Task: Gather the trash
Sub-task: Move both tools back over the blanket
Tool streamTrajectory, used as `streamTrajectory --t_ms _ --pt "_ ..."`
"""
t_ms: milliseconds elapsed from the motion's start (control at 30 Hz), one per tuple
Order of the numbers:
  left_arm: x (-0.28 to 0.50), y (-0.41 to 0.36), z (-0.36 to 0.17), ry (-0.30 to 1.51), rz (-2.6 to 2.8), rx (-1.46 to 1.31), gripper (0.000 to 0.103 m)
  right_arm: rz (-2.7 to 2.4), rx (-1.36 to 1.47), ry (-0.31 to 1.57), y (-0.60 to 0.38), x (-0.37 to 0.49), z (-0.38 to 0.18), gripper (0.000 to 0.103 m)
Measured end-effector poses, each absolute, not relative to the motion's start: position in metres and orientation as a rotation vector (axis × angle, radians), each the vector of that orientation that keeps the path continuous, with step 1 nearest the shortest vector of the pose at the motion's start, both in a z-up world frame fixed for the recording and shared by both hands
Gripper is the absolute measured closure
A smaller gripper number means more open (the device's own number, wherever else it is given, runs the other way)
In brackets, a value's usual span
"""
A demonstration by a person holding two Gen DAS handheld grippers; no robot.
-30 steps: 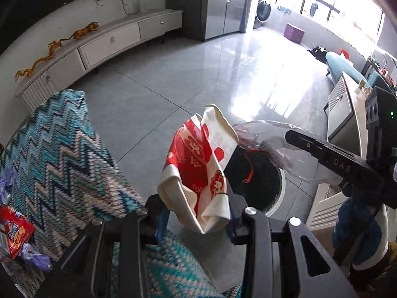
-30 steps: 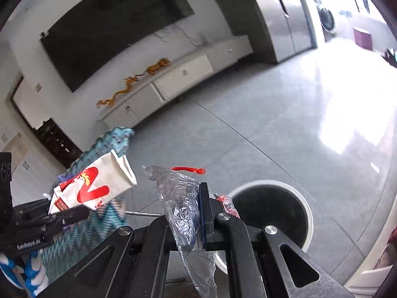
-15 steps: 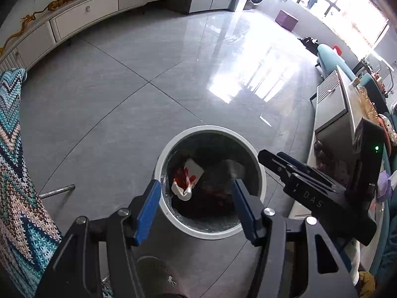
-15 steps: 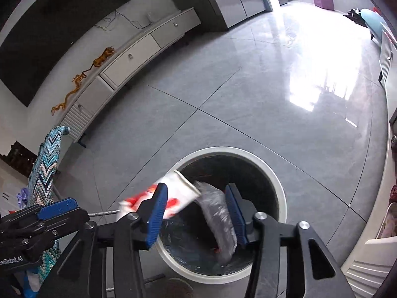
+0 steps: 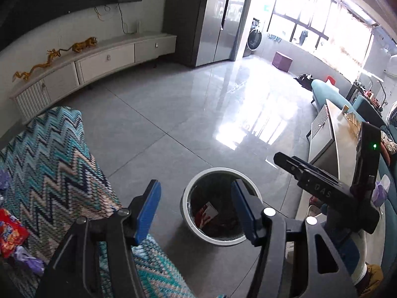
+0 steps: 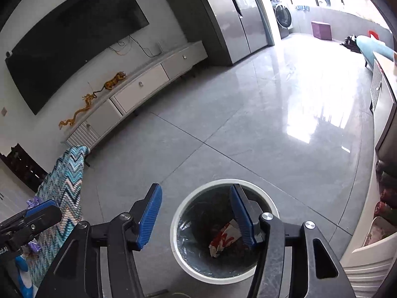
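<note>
A white round bin [image 5: 216,240] [image 6: 173,236] stands on the grey floor below both grippers. Inside it lies a red-and-white paper bag [image 5: 206,213] [image 6: 224,239] on dark trash. My left gripper [image 5: 195,183] hangs open above the bin's near-left rim with nothing between its blue pads. My right gripper [image 6: 195,185] is over the bin too; its jaws are opening and nothing is between them. Each gripper shows in the other's view, the right one [image 5: 292,161] at the right, the left one [image 6: 37,213] at the left. A red wrapper [image 5: 10,233] and a purple wrapper [image 5: 27,258] lie on the zigzag cloth [image 5: 49,161].
The cloth-covered table [image 6: 62,191] is left of the bin. A low cabinet [image 5: 330,144] stands at the right, and a long white TV cabinet [image 5: 104,62] runs along the far wall beside a steel fridge [image 5: 218,19]. Glossy tiled floor stretches beyond the bin.
A second ago the left gripper held the paper bag and the right a clear plastic bag. Both opened over the bin and dropped them in, then rose and tilted up.
</note>
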State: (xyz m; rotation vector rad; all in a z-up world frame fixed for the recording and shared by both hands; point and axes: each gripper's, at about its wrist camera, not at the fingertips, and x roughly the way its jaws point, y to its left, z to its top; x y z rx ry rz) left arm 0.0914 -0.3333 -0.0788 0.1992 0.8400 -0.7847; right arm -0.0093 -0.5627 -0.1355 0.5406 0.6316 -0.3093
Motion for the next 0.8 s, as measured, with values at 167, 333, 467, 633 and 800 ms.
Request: streamTrajectory --t_ms 167,333,467,633,800 --pt "0.067 -0.282 -0.035 0.713 -0.734 0.177 0.037 -0.234 0.469 0.517 -0.517 -0.019 -0.074 0.049" --pt "0.047 -0.213 -0.002 0.592 -0.668 0.157 0.030 -0.142 0.381 0.420 -0.460 -0.028 -0.013 0.049" --pt "0.034 -0.148 0.012 0.536 -0.602 0.131 0.030 -0.076 0.342 0.368 -0.426 -0.031 0.015 0.048" --pt "0.024 -0.073 0.017 0.494 -0.484 0.115 0.030 0.015 0.288 0.330 -0.379 -0.033 0.038 0.046" --pt "0.017 0.005 0.009 0.515 -0.358 0.057 0.030 0.123 0.249 0.351 -0.338 -0.027 0.035 0.046"
